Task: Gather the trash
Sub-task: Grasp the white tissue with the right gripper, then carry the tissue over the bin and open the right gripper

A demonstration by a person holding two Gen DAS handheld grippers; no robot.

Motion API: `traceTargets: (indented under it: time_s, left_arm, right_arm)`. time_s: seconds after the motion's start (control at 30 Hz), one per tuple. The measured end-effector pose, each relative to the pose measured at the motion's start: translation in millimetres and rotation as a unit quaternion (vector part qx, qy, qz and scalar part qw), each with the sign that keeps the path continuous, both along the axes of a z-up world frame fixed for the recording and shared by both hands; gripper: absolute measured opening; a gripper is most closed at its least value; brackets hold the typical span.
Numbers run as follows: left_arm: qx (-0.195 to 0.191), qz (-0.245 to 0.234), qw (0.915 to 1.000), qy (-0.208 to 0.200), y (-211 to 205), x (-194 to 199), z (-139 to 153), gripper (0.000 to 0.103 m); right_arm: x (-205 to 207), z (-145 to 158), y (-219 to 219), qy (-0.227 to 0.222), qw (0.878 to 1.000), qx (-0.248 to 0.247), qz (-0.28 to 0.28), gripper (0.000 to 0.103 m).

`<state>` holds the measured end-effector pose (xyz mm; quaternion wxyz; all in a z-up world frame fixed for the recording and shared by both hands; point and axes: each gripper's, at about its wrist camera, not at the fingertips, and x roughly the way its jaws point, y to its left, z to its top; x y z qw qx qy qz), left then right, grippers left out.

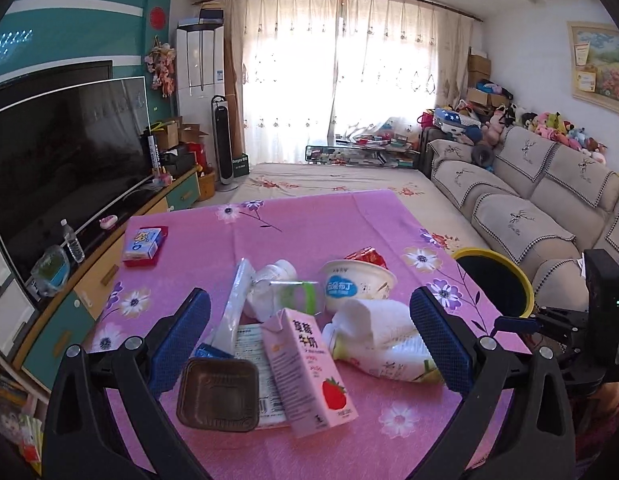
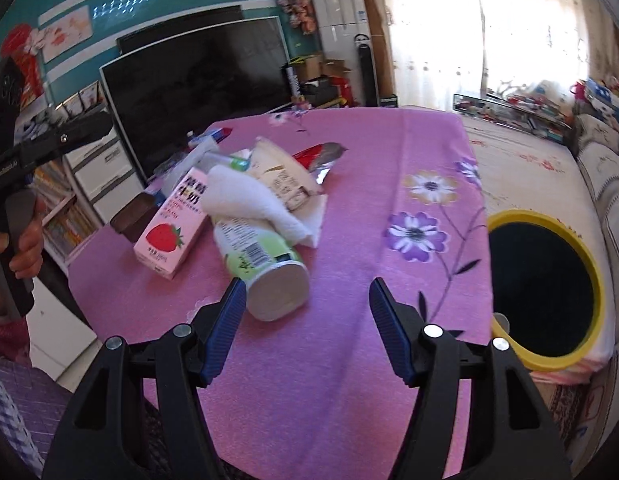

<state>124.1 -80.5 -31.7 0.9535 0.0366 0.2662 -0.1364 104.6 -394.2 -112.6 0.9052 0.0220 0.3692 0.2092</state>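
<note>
Here, your left gripper (image 1: 309, 336) is spread wide over the near trash pile — strawberry milk carton (image 1: 309, 372) nearest — gripping nothing. Your right gripper (image 2: 305, 328) gapes empty beside the toppled bottle (image 2: 265, 268); the yellow-rimmed bin (image 2: 549, 220) waits right, just off the table (image 2: 389, 152).

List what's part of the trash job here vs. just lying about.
Job: pink milk carton, white bottle, paper towel, pudding cup, brown tray, yellow-rimmed bin.
Lying about: water bottle, TV, sofa.
</note>
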Motion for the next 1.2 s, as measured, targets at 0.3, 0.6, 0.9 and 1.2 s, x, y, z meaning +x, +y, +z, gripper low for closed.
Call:
traceTargets:
  time_s: [0.3, 0.6, 0.9, 1.2]
  left_arm:
    - [-0.009, 0.009, 0.9999, -0.004, 22.5, -14.5, -6.1, 0.098]
    - [0.001, 0.009, 0.9999, -0.007, 13.1, -17.6, -3.6, 0.098]
    - [0.006, 0.01, 0.9999, -0.006, 8.9, -14.3, -5.4, 0.098]
    - [0.007, 0.006, 1.0, -0.002, 5.4, -12.6, -10.1, 0.098]
  right_arm:
    - [36.2, 15.0, 45.4, -0.018, 0.999, -0.023, 0.035, 0.061]
    - [75.4, 4.9, 71.7, 0.004, 0.997, -0.056, 0.048, 0.006]
    - [52.8, 57.1, 37.2, -0.043, 0.997, 0.04, 0.046, 0.006]
    - [32.3, 104.9, -10.1, -0.082, 0.991, 0.103, 0.009, 0.006]
